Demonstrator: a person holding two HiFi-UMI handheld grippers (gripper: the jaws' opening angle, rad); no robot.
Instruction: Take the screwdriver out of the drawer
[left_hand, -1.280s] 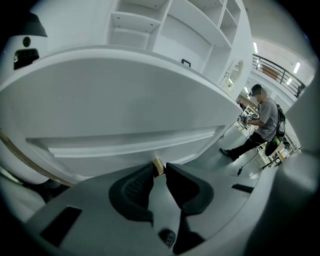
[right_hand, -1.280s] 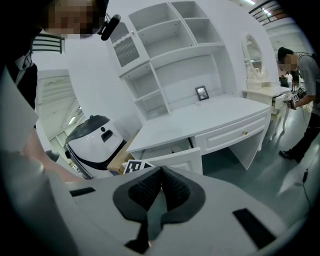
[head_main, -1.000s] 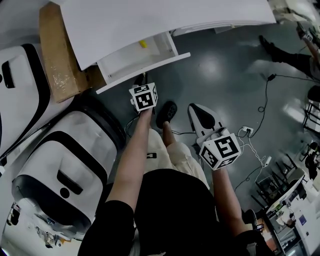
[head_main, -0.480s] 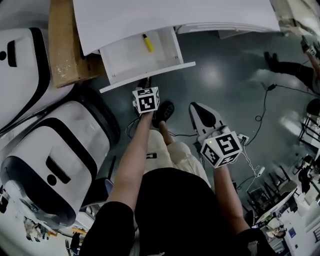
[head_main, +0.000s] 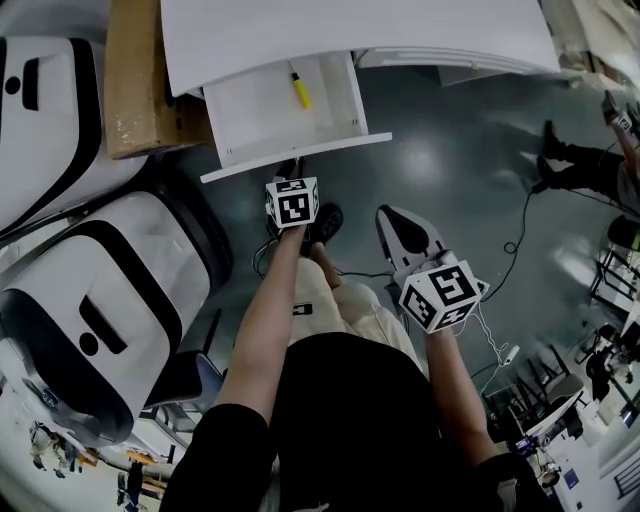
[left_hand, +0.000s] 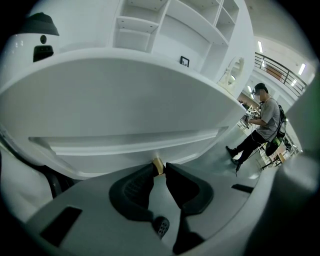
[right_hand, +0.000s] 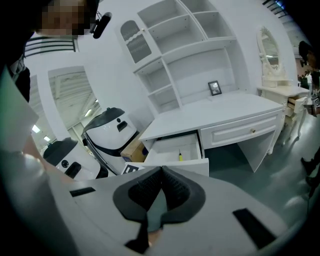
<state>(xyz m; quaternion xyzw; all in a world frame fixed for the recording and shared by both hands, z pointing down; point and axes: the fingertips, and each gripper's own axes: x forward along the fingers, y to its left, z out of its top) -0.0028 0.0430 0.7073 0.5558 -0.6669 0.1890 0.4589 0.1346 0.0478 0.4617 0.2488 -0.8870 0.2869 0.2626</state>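
Drawer (head_main: 258, 112) open. Left gripper (left_hand: 159, 170) clamped on knob (left_hand: 158, 163). Right gripper (right_hand: 162, 169) closed, empty. Screwdriver (head_main: 300, 92) inside, not yet picked.

The screwdriver (head_main: 299, 90) is lying in the drawer (head_main: 255, 115) jutting from the desk (head_main: 350, 30), a box (head_main: 140, 75) standing left.

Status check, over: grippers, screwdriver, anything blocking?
Left gripper shut on the knob. Right gripper shut, empty, off to the side. Screwdriver lying in open drawer, untouched. Nothing over it.
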